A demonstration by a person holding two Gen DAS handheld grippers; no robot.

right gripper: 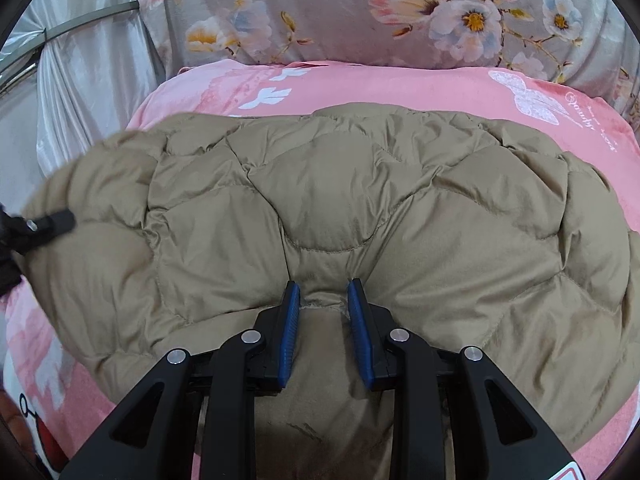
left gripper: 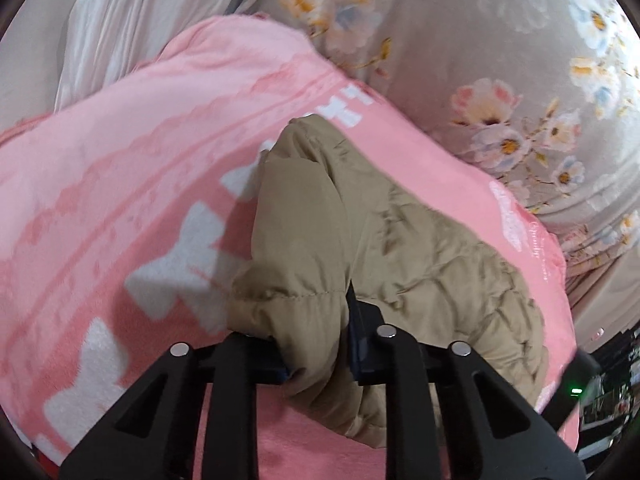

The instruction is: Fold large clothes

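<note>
- Currently I find the quilted jacket [right gripper: 360,216], tan and padded, lying on the pink blanket [right gripper: 400,80] that covers the bed; floral bedding [right gripper: 320,20] sits behind it and a pale curtain [right gripper: 92,80] to the left.
- My left hand-held gripper [left gripper: 316,344] is clenched on a bunched portion of the jacket; the padding bulges thickly between its jaws. I cannot tell which part of the garment this is, possibly a sleeve or a side edge.
- My right hand-held gripper [right gripper: 323,332] grasps the jacket at a stitched edge in the middle of the near side, with fabric pinched between the blue pads [right gripper: 290,332]. The jaws stand slightly apart because the padding fills the gap.
- In the right wrist view, the left tool appears at the jacket's far left edge, so I hold the garment at two points well apart.
- Handling judgement: the jacket looks light, soft and springy. Its shell appears smooth and may slip, and the filling will likely spring a fold back open.
- Grip recommendation: I judge seams, hems and stitched channels the best holds, since puffed panels compress and slide.
- Risk: a shallow pinch may catch only the outer shell.
</note>
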